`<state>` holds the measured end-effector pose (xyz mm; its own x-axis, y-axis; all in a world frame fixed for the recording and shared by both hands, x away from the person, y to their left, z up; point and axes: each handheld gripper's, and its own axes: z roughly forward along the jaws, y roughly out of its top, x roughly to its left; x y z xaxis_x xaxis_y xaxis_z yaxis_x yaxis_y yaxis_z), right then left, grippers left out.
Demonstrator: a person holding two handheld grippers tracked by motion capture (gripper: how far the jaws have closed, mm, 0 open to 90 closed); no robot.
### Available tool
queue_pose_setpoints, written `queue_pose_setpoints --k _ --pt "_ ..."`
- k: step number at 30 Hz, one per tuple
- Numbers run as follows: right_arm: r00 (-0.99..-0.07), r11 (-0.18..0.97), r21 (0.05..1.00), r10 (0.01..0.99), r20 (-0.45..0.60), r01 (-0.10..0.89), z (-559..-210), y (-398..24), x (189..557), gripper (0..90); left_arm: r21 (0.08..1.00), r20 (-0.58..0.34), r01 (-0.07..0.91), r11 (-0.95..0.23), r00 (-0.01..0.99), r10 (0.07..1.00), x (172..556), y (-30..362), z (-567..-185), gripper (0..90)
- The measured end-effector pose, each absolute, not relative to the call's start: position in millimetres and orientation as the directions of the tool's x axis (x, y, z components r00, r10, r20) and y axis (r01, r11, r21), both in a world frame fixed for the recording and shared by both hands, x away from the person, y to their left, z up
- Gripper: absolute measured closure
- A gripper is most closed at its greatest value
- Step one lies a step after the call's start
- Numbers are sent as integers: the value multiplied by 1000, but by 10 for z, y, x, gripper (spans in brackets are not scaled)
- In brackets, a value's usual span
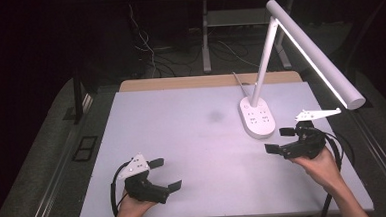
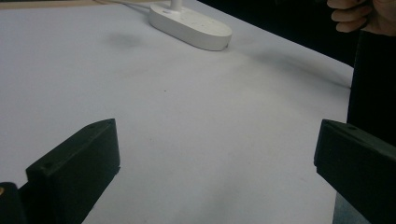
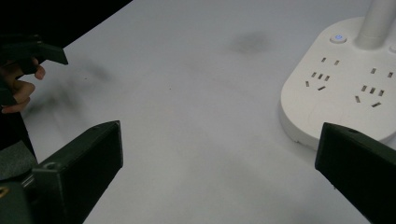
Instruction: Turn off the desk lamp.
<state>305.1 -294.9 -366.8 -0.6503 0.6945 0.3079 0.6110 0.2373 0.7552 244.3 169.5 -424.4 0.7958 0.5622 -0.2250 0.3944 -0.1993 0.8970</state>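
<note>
Both grippers are spread wide, nothing held. The right gripper (image 1: 279, 140) is kept just beside the lamp base (image 1: 257, 116), at its near-right side; the left gripper (image 1: 165, 174) is kept well apart from it, near the table (image 1: 182, 134) front edge. The lamp is lit, the base untouched: work judged as not yet begun, approx. all left.

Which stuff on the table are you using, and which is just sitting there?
In use: the white desk lamp, nearest the right tool, which is open and not touching it.
Just there: the left tool, open over bare table; the dark smudge.
</note>
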Motion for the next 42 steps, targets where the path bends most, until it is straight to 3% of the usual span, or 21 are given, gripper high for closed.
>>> queue_pose_setpoints --k 42 --pt "-611 248 730 740 281 637 -3531 -3028 3902 9 898 -221 391 -204 799 559 2444 1705 -4242 0"
